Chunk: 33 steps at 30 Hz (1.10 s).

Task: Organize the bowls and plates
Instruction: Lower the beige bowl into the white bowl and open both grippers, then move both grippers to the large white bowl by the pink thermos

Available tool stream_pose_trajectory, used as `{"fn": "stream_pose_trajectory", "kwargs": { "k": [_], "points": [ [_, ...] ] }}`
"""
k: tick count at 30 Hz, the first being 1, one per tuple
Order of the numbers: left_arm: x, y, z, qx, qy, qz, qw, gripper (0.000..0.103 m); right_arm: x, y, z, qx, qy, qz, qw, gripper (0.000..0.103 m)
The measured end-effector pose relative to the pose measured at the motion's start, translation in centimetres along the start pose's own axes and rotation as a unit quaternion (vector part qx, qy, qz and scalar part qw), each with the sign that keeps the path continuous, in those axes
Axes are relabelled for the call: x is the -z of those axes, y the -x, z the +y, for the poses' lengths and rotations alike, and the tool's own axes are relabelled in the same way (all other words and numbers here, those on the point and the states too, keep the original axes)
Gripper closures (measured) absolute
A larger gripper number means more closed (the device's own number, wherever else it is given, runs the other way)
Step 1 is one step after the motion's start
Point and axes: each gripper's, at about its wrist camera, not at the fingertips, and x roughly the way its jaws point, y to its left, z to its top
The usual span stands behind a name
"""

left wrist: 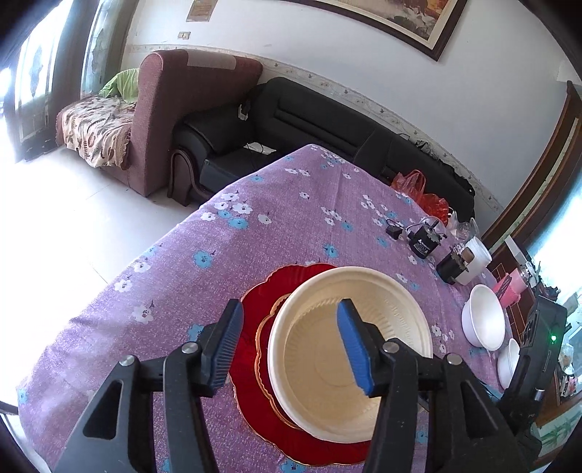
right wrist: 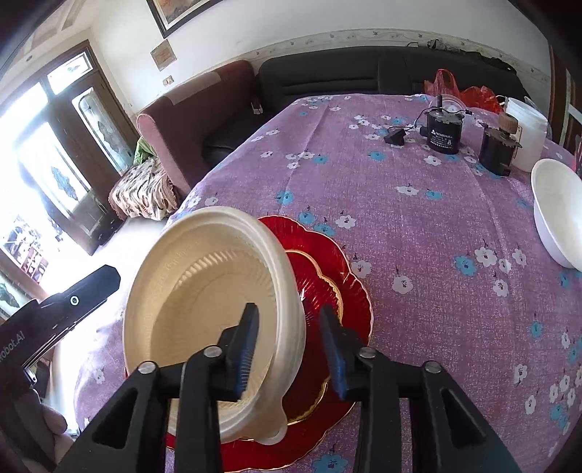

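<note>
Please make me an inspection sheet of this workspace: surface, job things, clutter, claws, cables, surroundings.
Surface: table under a purple flowered cloth.
Job's things: cream ribbed disposable bowl sits on a red scalloped glass plate with gold edge; two white round bowls near the table's edge.
Clutter: two black cylindrical motors, white plastic tub, red plastic bag.
Claws: left claw open, straddling the cream bowl's rim; right claw open, one finger inside the bowl, one outside.
Cables: thin black lead with small adapter beside one motor.
Surroundings: black sofa, maroon sofa, framed picture, glazed door.
</note>
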Motion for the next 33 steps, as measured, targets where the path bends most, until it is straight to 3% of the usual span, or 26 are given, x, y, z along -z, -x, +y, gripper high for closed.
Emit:
{"fn": "stream_pose_trajectory", "kwargs": {
  "k": [7, 14, 17, 26, 33],
  "points": [
    [0.6, 3.0, -0.7, 0.0, 0.004, -0.036, 0.9993, 0.035, -0.1, 2.3, -0.1, -0.006, -0.01, -0.036, 0.999, 0.055],
    [1.7, 5.2, -4.8, -0.001, -0.05, -0.07, 0.9963, 0.021, 1.0, 4.9, -1.7, 0.009, -0.001, -0.06, 0.998, 0.05],
    [2.4, 5.4, -7.2, 0.006, -0.081, -0.075, 0.9939, 0.021, 1.6, 5.5, -3.5, 0.02, -0.008, -0.06, 0.998, 0.049],
    [4.8, 3.6, -14.1, 0.044, -0.155, -0.034, 0.9863, 0.02, 3.1, 7.6, -12.9, 0.048, -0.089, -0.069, 0.992, 0.049],
    [6.2, 0.8, -18.7, 0.067, -0.174, 0.007, 0.9824, 0.02, 4.0, 10.2, -21.8, 0.066, -0.183, -0.092, 0.977, 0.049]
  ]
}}
